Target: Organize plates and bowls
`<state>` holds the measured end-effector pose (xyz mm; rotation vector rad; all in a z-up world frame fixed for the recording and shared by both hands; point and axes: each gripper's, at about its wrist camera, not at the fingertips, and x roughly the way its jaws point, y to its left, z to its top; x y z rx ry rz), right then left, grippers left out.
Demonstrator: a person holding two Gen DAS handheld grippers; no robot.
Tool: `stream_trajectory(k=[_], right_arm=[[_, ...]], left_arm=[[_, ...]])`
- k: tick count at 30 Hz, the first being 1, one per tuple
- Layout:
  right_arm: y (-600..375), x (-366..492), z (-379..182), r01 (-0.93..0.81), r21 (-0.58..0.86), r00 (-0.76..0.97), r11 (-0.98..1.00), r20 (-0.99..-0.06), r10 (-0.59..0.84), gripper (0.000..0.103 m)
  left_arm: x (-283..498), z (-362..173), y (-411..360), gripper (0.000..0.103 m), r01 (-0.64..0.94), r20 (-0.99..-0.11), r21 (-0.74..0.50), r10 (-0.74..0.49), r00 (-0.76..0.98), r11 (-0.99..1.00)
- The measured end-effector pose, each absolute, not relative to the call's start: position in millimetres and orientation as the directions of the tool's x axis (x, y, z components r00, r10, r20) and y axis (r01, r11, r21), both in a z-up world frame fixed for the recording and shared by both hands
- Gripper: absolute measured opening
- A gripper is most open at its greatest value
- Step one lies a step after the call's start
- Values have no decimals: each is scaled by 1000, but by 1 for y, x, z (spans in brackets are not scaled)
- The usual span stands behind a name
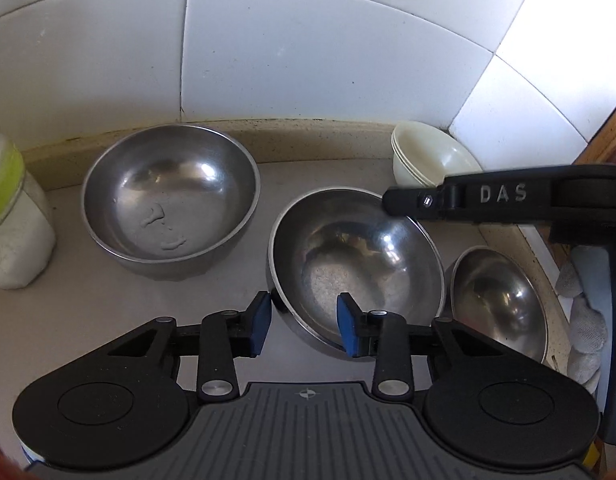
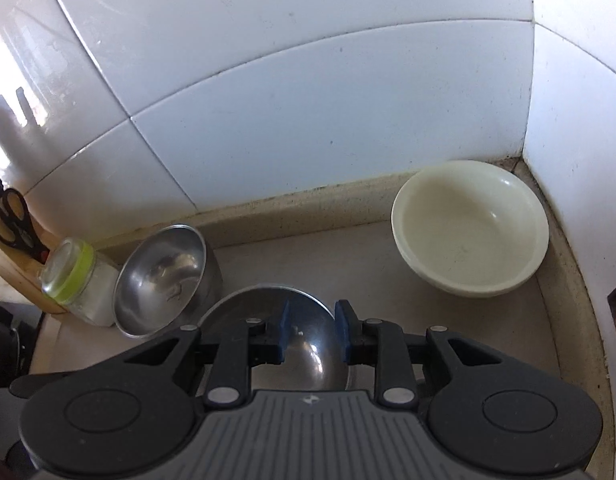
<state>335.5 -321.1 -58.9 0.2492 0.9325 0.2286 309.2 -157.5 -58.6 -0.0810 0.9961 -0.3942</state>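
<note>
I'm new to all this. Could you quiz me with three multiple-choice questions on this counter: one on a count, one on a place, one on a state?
1. How many steel bowls are there?
A two
B three
C five

2. Where do the cream bowls stand?
A in the tiled corner
B inside a steel bowl
C on the floor

3. The cream bowls are:
A upside down
B stacked upright
C broken

Answers:
1 B, three steel rims show on the counter.
2 A, they sit right against that corner.
3 B, nested rims face up.
</note>
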Motion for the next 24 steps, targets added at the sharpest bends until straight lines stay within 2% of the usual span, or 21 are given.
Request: stream_trajectory(k=[4, 6, 9, 15, 17, 18, 19, 24], right_arm=[[-320, 339, -56, -94, 303, 564, 948, -769, 302, 30], [-327, 338, -51, -88, 327, 583, 941, -749, 315, 30], [-330, 339, -52, -85, 318, 557, 944, -771, 309, 32], [-321, 340, -67, -95, 289, 514, 953, -806, 296, 34], [-317, 339, -70, -99, 270, 516, 958, -809, 281, 35], [-316, 339, -70, -100, 262, 515, 960, -812, 275, 34], [-314, 338, -71, -103, 249, 513, 963, -816, 266, 32], [-306, 327, -73, -141, 235, 496, 962, -824, 274, 23]], left_arm=[[312, -60, -158, 59, 287, -804, -268, -378, 458, 920], [310, -60, -158, 60, 289, -801, -262, -374, 468, 921], [313, -62, -155, 60, 281, -803, -273, -379, 461, 920], [317, -66, -160, 52, 285, -810, -269, -376, 450, 920], [316, -66, -161, 46, 285, -813, -251, -362, 457, 925], [317, -67, -160, 40, 282, -814, -249, -358, 457, 927], [318, -68, -158, 37, 280, -815, -251, -358, 456, 927], [314, -68, -148, 32, 277, -823, -226, -336, 459, 934]])
